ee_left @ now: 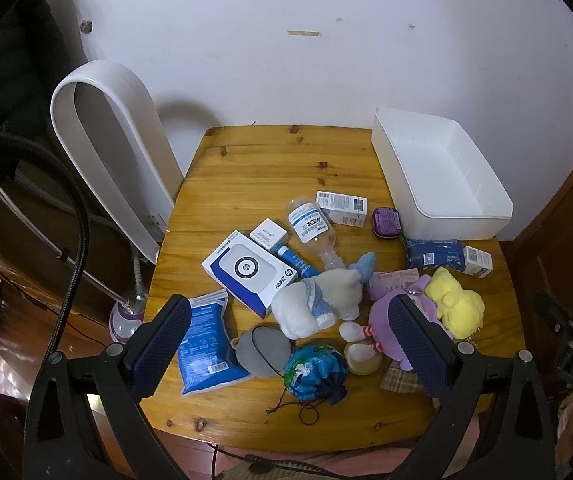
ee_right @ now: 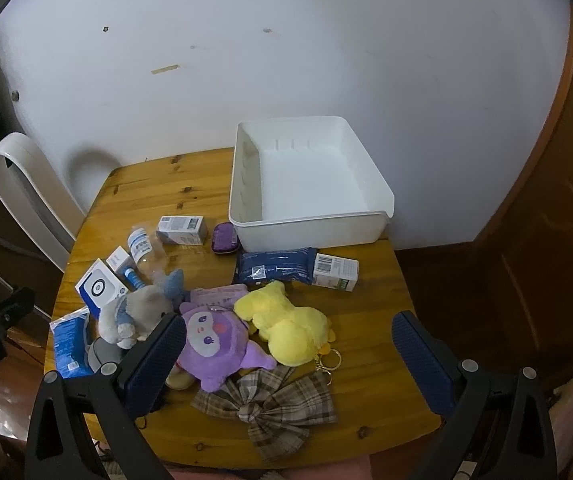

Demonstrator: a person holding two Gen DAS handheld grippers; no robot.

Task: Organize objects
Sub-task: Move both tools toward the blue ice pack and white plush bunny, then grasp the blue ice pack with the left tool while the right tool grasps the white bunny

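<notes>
1. Currently both the left gripper (ee_left: 292, 340) and right gripper (ee_right: 288, 364) hover with jaws apart, holding nothing.
2. Toys and boxes clutter the wooden table (ee_right: 370, 320); the white bin (ee_right: 310, 216) stands bare.
3. Grabbing the purple plush (ee_right: 214, 344) risks snagging the plaid bow (ee_right: 270, 404).

Both views overlook the table (ee_left: 246, 160) from its near edge

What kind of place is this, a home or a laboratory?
Most likely a room in a home. A small wooden table stands against a marked white wall, with soft toys such as a purple plush and medicine boxes spread on it, and a white bladeless fan beside it.
</notes>
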